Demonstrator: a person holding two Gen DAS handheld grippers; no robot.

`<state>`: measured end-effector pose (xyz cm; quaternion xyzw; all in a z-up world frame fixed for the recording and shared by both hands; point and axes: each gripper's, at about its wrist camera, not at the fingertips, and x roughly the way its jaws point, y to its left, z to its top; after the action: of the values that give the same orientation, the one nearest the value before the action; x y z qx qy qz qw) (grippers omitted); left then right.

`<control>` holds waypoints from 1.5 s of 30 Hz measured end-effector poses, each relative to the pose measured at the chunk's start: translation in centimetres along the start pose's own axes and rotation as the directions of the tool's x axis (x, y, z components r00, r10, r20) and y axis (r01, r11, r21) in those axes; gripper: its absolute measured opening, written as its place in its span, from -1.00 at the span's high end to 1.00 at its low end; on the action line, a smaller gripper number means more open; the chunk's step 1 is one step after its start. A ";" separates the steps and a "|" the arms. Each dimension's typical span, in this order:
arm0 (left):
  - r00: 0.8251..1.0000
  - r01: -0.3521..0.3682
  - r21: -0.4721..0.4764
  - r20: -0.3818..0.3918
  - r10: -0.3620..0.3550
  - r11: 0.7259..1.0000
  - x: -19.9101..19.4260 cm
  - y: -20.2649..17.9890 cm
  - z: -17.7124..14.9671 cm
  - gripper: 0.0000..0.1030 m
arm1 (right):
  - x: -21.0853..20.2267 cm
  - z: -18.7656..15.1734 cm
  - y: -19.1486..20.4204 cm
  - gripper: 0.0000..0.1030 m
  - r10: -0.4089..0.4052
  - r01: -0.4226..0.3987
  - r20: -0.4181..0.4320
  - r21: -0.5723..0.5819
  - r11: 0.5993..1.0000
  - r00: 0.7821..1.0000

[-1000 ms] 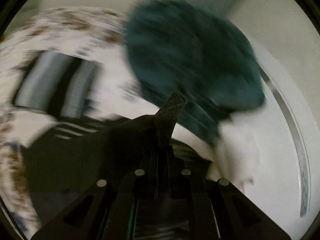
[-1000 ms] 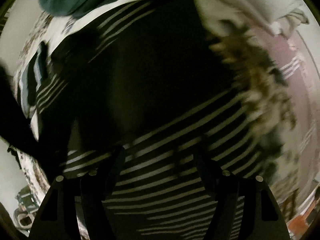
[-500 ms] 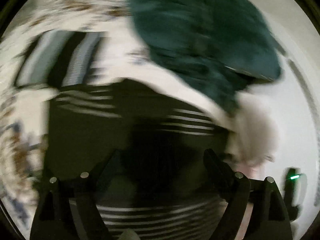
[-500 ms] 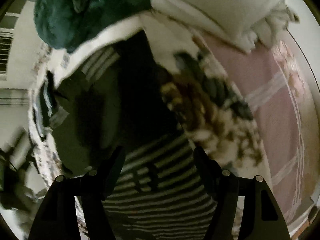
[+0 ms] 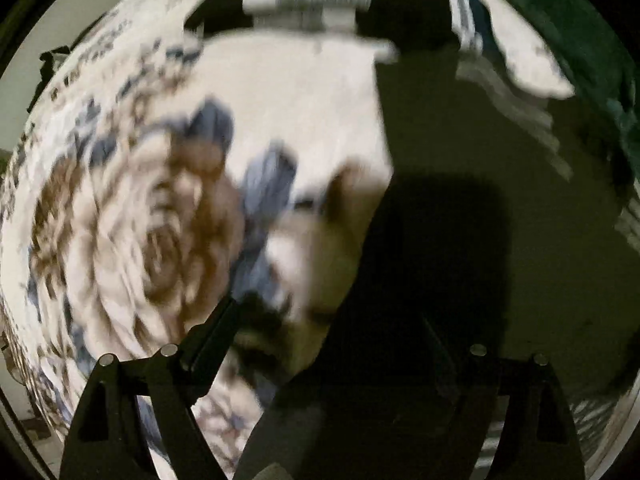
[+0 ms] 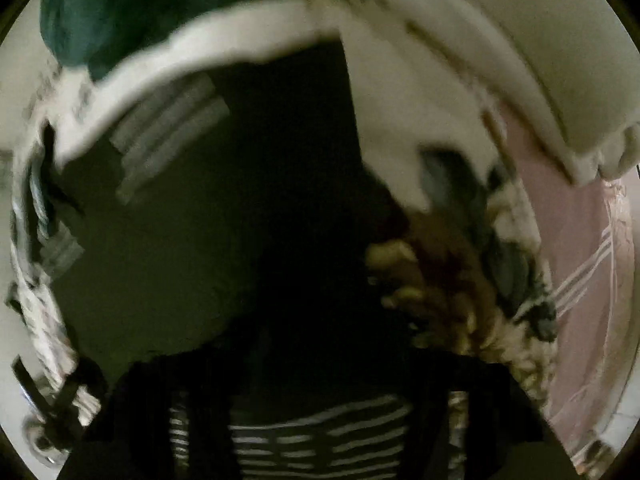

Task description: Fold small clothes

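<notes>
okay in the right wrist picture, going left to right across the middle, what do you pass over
Dark striped garment → floral bedspread → pink striped sheet. The green cloth and the white pillow sit higher up, so they fall outside this line.

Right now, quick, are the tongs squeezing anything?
Left tongs: open, holding nothing.
Right tongs: too dark and blurry to tell; the dark striped garment lies right at them.

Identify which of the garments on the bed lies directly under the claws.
The dark striped garment: black with thin white stripes, it fills the space ahead of both claws. The teal garment lies bunched beyond it, plain-coloured.
</notes>
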<state>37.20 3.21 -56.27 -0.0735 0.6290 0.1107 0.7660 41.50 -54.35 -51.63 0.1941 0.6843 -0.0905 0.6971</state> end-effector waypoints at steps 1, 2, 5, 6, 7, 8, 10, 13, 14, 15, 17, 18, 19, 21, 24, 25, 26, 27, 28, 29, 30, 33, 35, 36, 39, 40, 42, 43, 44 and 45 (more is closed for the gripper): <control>1.000 0.006 0.009 -0.003 -0.006 1.000 0.0 0.3 -1.1 -0.66 | 0.1 -0.3 -0.2 0.17 -0.011 0.011 0.003 -0.011 1.000 1.000; 1.000 0.025 0.013 0.000 -0.025 1.000 -0.3 0.8 -2.5 -0.66 | 0.0 -0.6 -0.2 0.18 -0.031 0.031 0.002 -0.028 0.999 1.000; 0.999 0.054 -0.014 -0.005 -0.054 0.998 -1.3 2.0 -4.6 -0.66 | -0.5 -1.2 -0.2 0.27 -0.120 0.118 -0.027 -0.062 0.991 0.992; 0.998 0.067 -0.033 -0.008 -0.067 0.997 -1.7 2.3 -5.1 -0.66 | -0.7 -1.4 -0.3 0.27 -0.141 0.138 -0.049 -0.060 0.989 0.989; 0.997 0.078 -0.047 -0.006 -0.078 0.996 -2.1 2.5 -5.4 -0.66 | -1.0 -1.5 -0.3 0.23 -0.134 0.131 -0.068 -0.047 0.990 0.989; 0.996 0.084 -0.056 0.000 -0.084 0.995 -2.7 2.6 -5.5 -0.66 | -1.4 -1.6 0.0 0.23 -0.130 0.127 -0.076 -0.041 0.991 0.989; 0.996 0.090 -0.056 0.023 -0.088 0.994 -3.8 2.5 -5.4 -0.66 | -3.1 -1.8 1.6 0.20 -0.123 0.119 -0.047 -0.066 0.991 0.991; 0.993 0.095 -0.050 0.075 -0.091 0.994 -5.2 2.2 -4.8 -0.66 | -5.5 -1.8 6.7 -0.18 -0.033 0.039 0.040 -0.157 0.987 0.999; 0.992 0.102 -0.052 0.084 -0.097 0.993 -5.4 2.1 -4.6 -0.66 | -5.7 -1.7 8.2 -0.27 -0.005 0.013 0.046 -0.187 0.982 0.999; 0.991 0.104 -0.056 0.085 -0.099 0.993 -5.3 2.2 -4.5 -0.66 | -5.2 -1.2 12.1 -0.30 0.057 -0.047 0.031 -0.266 0.963 0.998; 0.992 0.101 -0.073 0.080 -0.095 0.992 -4.6 2.6 -4.1 -0.66 | -3.8 -0.7 17.2 -0.31 0.111 -0.105 -0.004 -0.368 0.924 0.994; 0.993 0.101 -0.088 0.074 -0.094 0.991 -4.3 3.2 -3.9 -0.66 | -2.4 -0.5 21.0 -0.31 0.144 -0.143 -0.031 -0.445 0.884 0.989; 0.993 0.100 -0.110 0.066 -0.093 0.989 -3.8 3.6 -3.7 -0.65 | -1.3 -0.4 23.6 -0.31 0.151 -0.153 -0.045 -0.499 0.853 0.988; 0.992 0.115 -0.143 0.062 -0.107 0.983 -3.0 4.8 -2.8 -0.65 | 2.4 -0.8 30.4 -0.30 0.137 -0.166 -0.095 -0.636 0.753 0.986; 0.992 0.116 -0.165 0.062 -0.107 0.979 -2.3 5.8 -2.4 -0.65 | 6.7 -1.2 35.4 -0.30 0.062 -0.148 -0.145 -0.720 0.678 0.987; 0.992 0.119 -0.168 0.061 -0.110 0.979 -2.2 5.9 -2.5 -0.66 | 7.6 -1.4 36.1 -0.28 0.039 -0.133 -0.144 -0.734 0.666 0.989; 0.992 0.122 -0.171 0.059 -0.114 0.978 -2.1 6.0 -2.7 -0.66 | 7.9 -1.5 36.6 -0.01 0.026 -0.117 -0.133 -0.745 0.657 0.991; 0.992 0.125 -0.173 0.058 -0.116 0.977 -2.1 6.1 -2.6 -0.66 | 7.7 -1.5 37.1 0.37 0.033 -0.090 -0.090 -0.757 0.647 0.995; 0.991 0.127 -0.173 0.056 -0.119 0.977 -1.8 5.9 -2.9 -0.66 | 7.2 -1.5 37.0 0.93 0.035 -0.070 -0.062 -0.757 0.650 0.997; 0.991 0.128 -0.174 0.053 -0.120 0.976 -1.8 6.0 -3.3 -0.66 | 6.4 -1.2 36.4 1.00 0.040 -0.048 -0.029 -0.741 0.670 0.999; 0.991 0.130 -0.177 0.051 -0.123 0.976 -1.8 6.2 -3.4 -0.66 | 5.8 -0.6 35.7 1.00 0.050 -0.027 0.011 -0.714 0.699 0.999; 0.991 0.132 -0.183 0.044 -0.126 0.974 -1.5 6.3 -2.7 -0.66 | 5.3 1.5 33.7 1.00 0.008 0.043 0.077 -0.641 0.766 0.997; 0.991 0.128 -0.183 0.045 -0.122 0.975 -1.6 6.2 -2.3 -0.66 | 5.6 2.5 33.0 1.00 0.019 -0.001 0.024 -0.606 0.796 1.000; 0.992 0.126 -0.181 0.047 -0.120 0.975 -1.6 6.1 -2.1 -0.66 | 5.7 2.8 33.0 0.99 0.055 -0.061 -0.028 -0.592 0.804 0.998; 0.993 0.115 -0.159 0.054 -0.108 0.980 -1.9 6.0 -1.3 -0.65 | 6.0 2.6 34.3 0.01 0.101 -0.138 -0.095 -0.623 0.770 0.990; 0.993 0.108 -0.148 0.051 -0.102 0.983 -2.0 5.9 -1.4 -0.65 | 6.3 2.3 34.9 -0.54 0.103 -0.145 -0.104 -0.637 0.757 0.989; 0.995 0.094 -0.126 0.037 -0.090 0.988 -1.9 5.8 -1.6 -0.66 | 8.0 1.5 36.0 -0.57 0.083 -0.164 -0.151 -0.675 0.720 0.985; 0.996 0.088 -0.116 0.031 -0.085 0.989 -1.9 5.8 -1.9 -0.66 | 8.4 0.9 36.3 -0.44 0.054 -0.150 -0.157 -0.696 0.702 0.986; 0.996 0.084 -0.109 0.025 -0.082 0.990 -1.8 5.7 -2.4 -0.66 | 8.2 0.2 35.6 0.15 0.026 -0.113 -0.129 -0.726 0.678 0.991; 0.996 0.085 -0.108 0.021 -0.083 0.991 -1.7 5.7 -2.7 -0.66 | 7.9 -0.3 35.9 0.61 0.023 -0.064 -0.065 -0.757 0.650 0.998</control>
<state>32.84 7.92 -54.95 -0.1405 0.6119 0.1130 0.7701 55.72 -20.52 -54.15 -0.0962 0.6717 0.2249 0.6993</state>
